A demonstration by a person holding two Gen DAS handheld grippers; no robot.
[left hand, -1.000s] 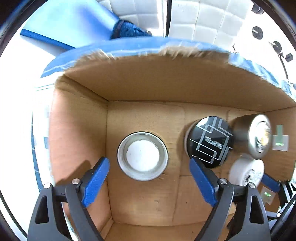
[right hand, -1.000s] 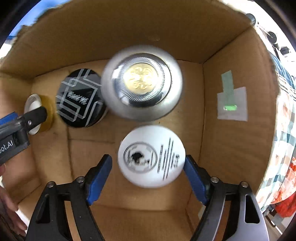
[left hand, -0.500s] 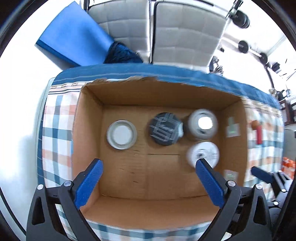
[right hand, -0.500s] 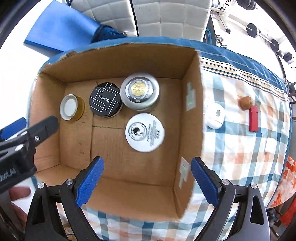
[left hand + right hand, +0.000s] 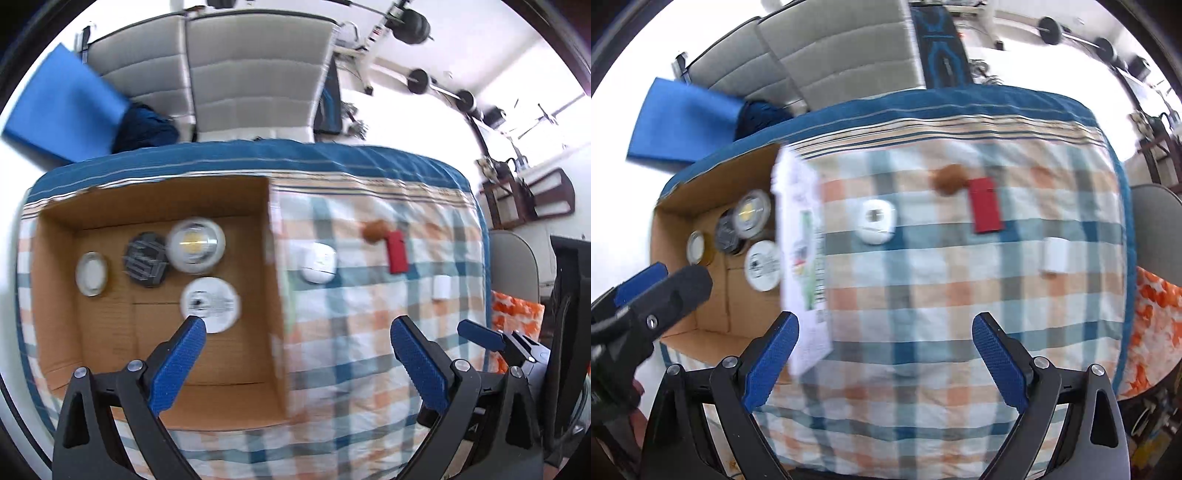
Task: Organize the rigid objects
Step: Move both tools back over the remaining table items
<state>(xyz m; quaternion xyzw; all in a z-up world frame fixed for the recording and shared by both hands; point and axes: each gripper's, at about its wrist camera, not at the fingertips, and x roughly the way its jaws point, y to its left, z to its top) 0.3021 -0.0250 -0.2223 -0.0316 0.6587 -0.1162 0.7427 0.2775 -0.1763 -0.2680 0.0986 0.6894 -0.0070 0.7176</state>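
Meanwhile both tongs, left (image 5: 297, 330) and right (image 5: 884, 326), gape empty; red block (image 5: 985, 210) lies lengthwise away.

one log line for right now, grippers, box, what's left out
left gripper: open, empty | right gripper: open, empty | box: four round tins | on cloth: white case, red block, brown ball

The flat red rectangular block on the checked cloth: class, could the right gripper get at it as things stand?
Probably yes. The flat red rectangular block lies in the open on the checked cloth, with only the brown round lump beside it. The right gripper is open, empty and above the cloth.
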